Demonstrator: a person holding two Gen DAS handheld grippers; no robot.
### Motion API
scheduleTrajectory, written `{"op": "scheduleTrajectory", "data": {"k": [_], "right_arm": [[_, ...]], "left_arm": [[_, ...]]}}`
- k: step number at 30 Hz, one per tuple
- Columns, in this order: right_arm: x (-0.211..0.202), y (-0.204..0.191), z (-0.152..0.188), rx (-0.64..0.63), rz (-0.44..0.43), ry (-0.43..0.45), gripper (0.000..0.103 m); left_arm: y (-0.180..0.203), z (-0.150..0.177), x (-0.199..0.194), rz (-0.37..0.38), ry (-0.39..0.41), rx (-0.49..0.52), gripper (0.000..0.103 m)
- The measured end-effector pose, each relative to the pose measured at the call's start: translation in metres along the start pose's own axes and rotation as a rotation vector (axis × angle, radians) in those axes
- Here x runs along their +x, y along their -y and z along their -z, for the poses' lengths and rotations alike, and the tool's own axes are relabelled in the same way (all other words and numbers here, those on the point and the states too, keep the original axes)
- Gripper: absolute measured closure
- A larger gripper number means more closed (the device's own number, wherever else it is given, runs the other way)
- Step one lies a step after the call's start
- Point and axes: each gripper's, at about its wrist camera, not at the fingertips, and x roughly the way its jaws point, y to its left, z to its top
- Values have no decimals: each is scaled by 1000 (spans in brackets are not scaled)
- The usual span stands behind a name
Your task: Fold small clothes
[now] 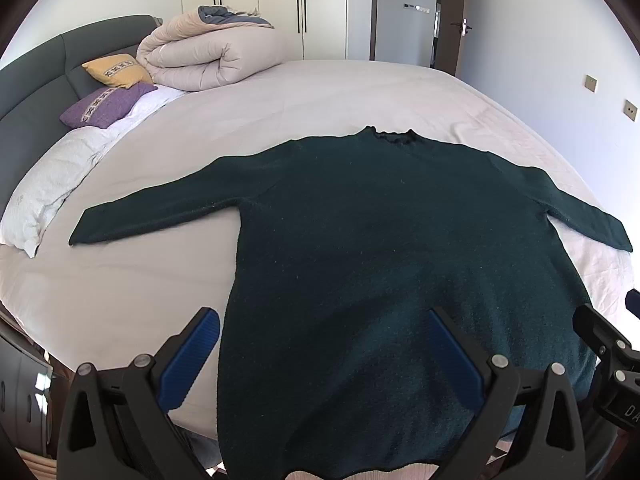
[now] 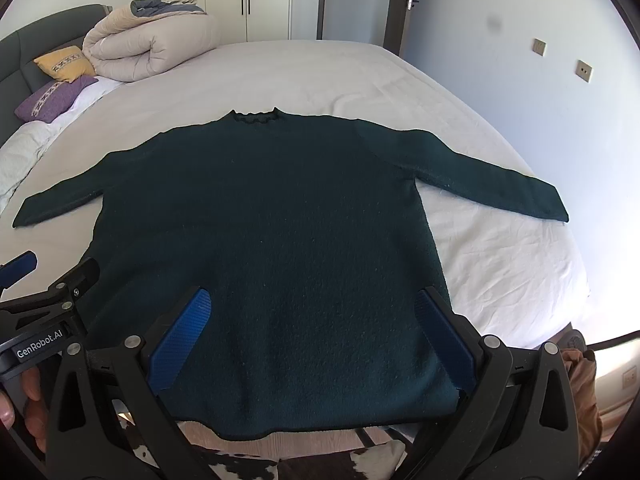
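Note:
A dark green long-sleeved sweater (image 1: 380, 240) lies flat on the white bed (image 1: 300, 92), collar away from me, both sleeves spread out sideways. It also shows in the right wrist view (image 2: 272, 216), where its hem hangs over the near bed edge. My left gripper (image 1: 324, 320) is open above the sweater's lower left part, its left finger over bare sheet. My right gripper (image 2: 312, 300) is open above the lower right part, both blue pads (image 2: 180, 340) over the knit. Neither holds anything.
A rolled beige duvet (image 1: 208, 56), a yellow cushion (image 1: 118, 70) and a purple cushion (image 1: 106, 104) lie at the bed's far left by the grey headboard (image 1: 36, 80). A white pillow (image 1: 48, 192) lies left. Wardrobe and door stand behind; a wall is right.

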Motion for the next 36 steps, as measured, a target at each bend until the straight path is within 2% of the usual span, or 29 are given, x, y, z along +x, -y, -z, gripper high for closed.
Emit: {"op": "scheduleTrajectory", "data": {"k": [36], "right_arm": [[6, 0, 7, 7, 1, -12, 0]], "left_arm": [[3, 3, 2, -3, -14, 3, 0]]}}
